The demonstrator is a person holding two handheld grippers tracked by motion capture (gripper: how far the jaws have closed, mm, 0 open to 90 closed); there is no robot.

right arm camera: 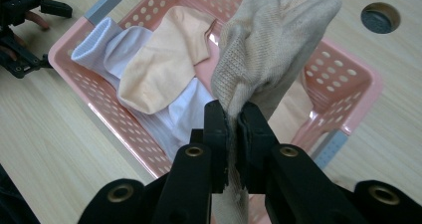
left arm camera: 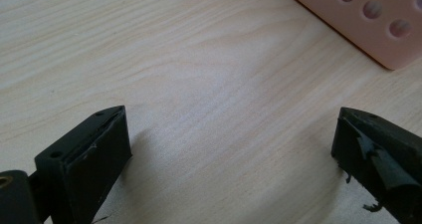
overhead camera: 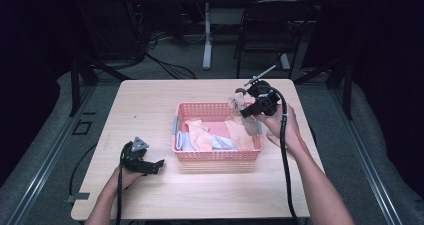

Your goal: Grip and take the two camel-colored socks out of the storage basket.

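— What sits closest to the person's edge of the table?

— The left gripper (overhead camera: 159, 164), low on the wooden table (overhead camera: 150, 110) at the near left, held in the person's left hand (overhead camera: 126, 177). Its jaws stand wide apart with nothing between them; in the left gripper view only bare wood lies between the two black pads, and a corner of the pink basket (left arm camera: 368, 20) shows at the upper right.

— And just past that?

— The pink basket (overhead camera: 218, 155) itself, a perforated plastic one, set a little right of the table's middle, apart from the left gripper. Inside lie a peach sock (right arm camera: 164, 64) on top of a white sock (right arm camera: 114, 42), with more peach and pale cloth toward the other end.

— Where is the right gripper?

— Raised above the basket's far right corner, the right gripper (overhead camera: 248, 110) is held by the right hand (overhead camera: 280, 122), its cable trailing back along the forearm. Its jaws are pressed together on a beige sock (right arm camera: 271, 45), pinching it near one end so the rest bunches up above the pads, over the basket.

— Anything farther off?

— A round grommet hole (right arm camera: 380, 18) in the tabletop beyond the basket, then dark floor with a chair (overhead camera: 272, 30) and a table leg (overhead camera: 207, 35) behind.
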